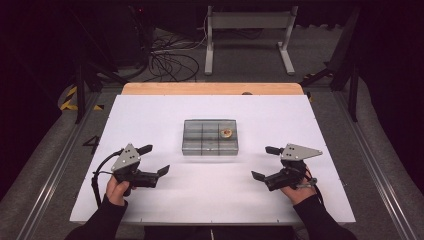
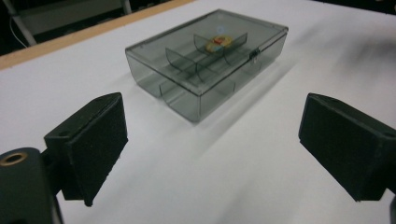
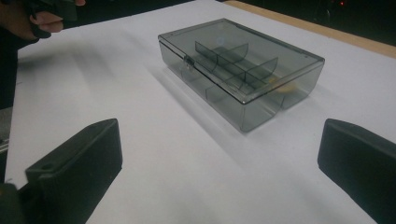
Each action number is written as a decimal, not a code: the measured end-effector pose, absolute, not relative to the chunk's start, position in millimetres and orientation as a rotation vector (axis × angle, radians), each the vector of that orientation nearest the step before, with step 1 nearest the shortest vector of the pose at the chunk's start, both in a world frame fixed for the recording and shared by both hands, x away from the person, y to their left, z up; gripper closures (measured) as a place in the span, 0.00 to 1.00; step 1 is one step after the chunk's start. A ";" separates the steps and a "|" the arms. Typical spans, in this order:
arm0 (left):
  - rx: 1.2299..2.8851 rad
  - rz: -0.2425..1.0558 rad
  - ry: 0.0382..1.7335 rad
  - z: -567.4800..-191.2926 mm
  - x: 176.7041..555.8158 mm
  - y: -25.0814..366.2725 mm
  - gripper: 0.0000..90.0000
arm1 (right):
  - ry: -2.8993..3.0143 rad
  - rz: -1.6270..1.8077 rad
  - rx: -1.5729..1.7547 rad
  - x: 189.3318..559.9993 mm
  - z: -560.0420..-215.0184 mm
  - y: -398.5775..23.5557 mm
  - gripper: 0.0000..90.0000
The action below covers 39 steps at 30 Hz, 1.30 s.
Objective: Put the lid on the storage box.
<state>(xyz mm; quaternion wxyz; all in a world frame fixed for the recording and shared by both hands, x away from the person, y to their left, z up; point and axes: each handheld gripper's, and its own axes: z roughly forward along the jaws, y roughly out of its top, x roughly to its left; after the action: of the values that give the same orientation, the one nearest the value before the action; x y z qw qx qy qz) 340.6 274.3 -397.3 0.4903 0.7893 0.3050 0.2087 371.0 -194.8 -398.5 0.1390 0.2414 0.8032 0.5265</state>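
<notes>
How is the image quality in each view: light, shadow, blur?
High view: bright white table, dark surroundings, sharp. Left gripper view: the box is fairly sharp, the near fingers soft. Right gripper view: the box casts a soft shadow; far hand blurred.

a black "4" is marked on the floor [image 1: 92,145] left of the table.
</notes>
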 end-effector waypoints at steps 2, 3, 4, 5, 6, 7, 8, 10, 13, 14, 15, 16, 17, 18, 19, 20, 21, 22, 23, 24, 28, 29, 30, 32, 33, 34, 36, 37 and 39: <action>1.925 0.492 0.749 -402.5 340.2 277.0 0.09 | 2.320 1.511 0.709 370.9 -401.8 -196.7 0.00; 1.925 0.487 0.756 -404.9 339.5 278.0 0.09 | 2.320 1.510 0.718 370.9 -403.5 -197.6 0.00; 1.931 0.497 0.755 -406.9 339.2 279.7 0.09 | 2.320 1.510 0.726 371.0 -405.3 -198.7 0.00; 1.935 0.484 0.762 -409.1 338.4 280.5 0.09 | 2.319 1.510 0.735 370.8 -407.1 -199.7 0.00; 1.935 0.483 0.763 -411.3 338.3 281.4 0.09 | 2.322 1.515 0.744 370.7 -409.0 -200.7 0.00; 1.936 0.481 0.767 -413.2 337.8 282.2 0.09 | 2.329 1.513 0.755 370.7 -410.7 -201.7 0.00; 1.940 0.484 0.765 -415.0 337.8 283.3 0.09 | 2.332 1.510 0.766 370.9 -412.4 -202.9 0.00; 1.947 0.491 0.770 -418.6 337.2 284.1 0.08 | 2.336 1.510 0.783 370.8 -415.9 -205.3 0.00; 1.947 0.498 0.776 -423.0 336.2 285.1 0.08 | 2.343 1.493 0.805 370.1 -420.7 -208.4 0.00; 1.941 0.487 0.780 -424.6 335.8 285.6 0.08 | 2.342 1.488 0.808 369.7 -422.1 -209.3 0.00; 1.933 0.476 0.789 -426.2 335.3 286.1 0.08 | 2.343 1.486 0.813 369.1 -423.2 -210.1 0.00; 1.933 0.480 0.787 -427.4 335.5 287.3 0.08 | 2.346 1.480 0.815 368.5 -424.2 -210.9 0.00; 1.928 0.477 0.799 -428.5 334.9 287.8 0.07 | 2.348 1.475 0.819 367.9 -425.2 -211.6 0.00; 1.923 0.479 0.803 -429.0 334.7 288.9 0.07 | 2.348 1.471 0.821 367.2 -426.0 -212.1 0.00; 1.917 0.483 0.805 -429.0 334.6 290.0 0.07 | 2.351 1.467 0.824 366.3 -426.4 -212.4 0.00; 1.907 0.474 0.813 -429.5 334.0 290.2 0.07 | 2.353 1.462 0.825 365.7 -426.8 -212.7 0.00; 1.910 0.473 0.813 -430.1 333.8 290.4 0.07 | 2.352 1.457 0.827 365.1 -427.2 -212.9 0.00; 1.916 0.476 0.811 -430.7 333.6 290.3 0.07 | 2.353 1.452 0.829 364.6 -427.7 -212.9 0.00; 1.924 0.490 0.805 -430.9 333.6 290.2 0.07 | 2.357 1.446 0.832 364.1 -428.3 -213.0 0.00; 1.927 0.483 0.805 -431.2 333.0 289.6 0.07 | 2.360 1.438 0.837 363.7 -428.9 -212.9 0.00; 1.931 0.479 0.794 -431.8 333.8 290.3 0.07 | 2.365 1.418 0.844 361.1 -430.5 -212.4 0.01; 1.927 0.480 0.796 -431.9 334.5 291.2 0.07 | 2.366 1.420 0.846 361.1 -430.7 -212.5 0.01; 1.918 0.467 0.806 -432.2 334.6 291.7 0.07 | 2.365 1.422 0.848 361.2 -430.6 -212.6 0.01; 1.910 0.466 0.810 -432.1 335.6 293.5 0.07 | 2.360 1.430 0.850 361.9 -430.5 -212.7 0.01; 1.907 0.468 0.810 -432.1 335.9 294.0 0.07 | 2.361 1.431 0.852 362.4 -430.5 -212.6 0.01; 1.904 0.466 0.811 -432.2 335.7 294.0 0.07 | 2.361 1.431 0.852 362.6 -430.3 -212.6 0.01; 1.905 0.475 0.809 -432.0 336.0 294.0 0.07 | 2.360 1.436 0.849 362.6 -430.4 -212.6 0.01; 1.908 0.478 0.808 -431.9 336.1 293.9 0.07 | 2.360 1.433 0.848 362.7 -430.3 -212.6 0.01; 1.909 0.479 0.808 -431.9 336.1 293.6 0.07 | 2.358 1.438 0.846 363.4 -430.2 -212.7 0.01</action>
<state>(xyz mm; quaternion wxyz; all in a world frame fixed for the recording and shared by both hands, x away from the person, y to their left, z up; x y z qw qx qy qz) 336.1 293.6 -431.9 0.4855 0.7845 0.3319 0.1968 363.4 -212.7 -430.2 0.1260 0.2904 0.8098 0.4939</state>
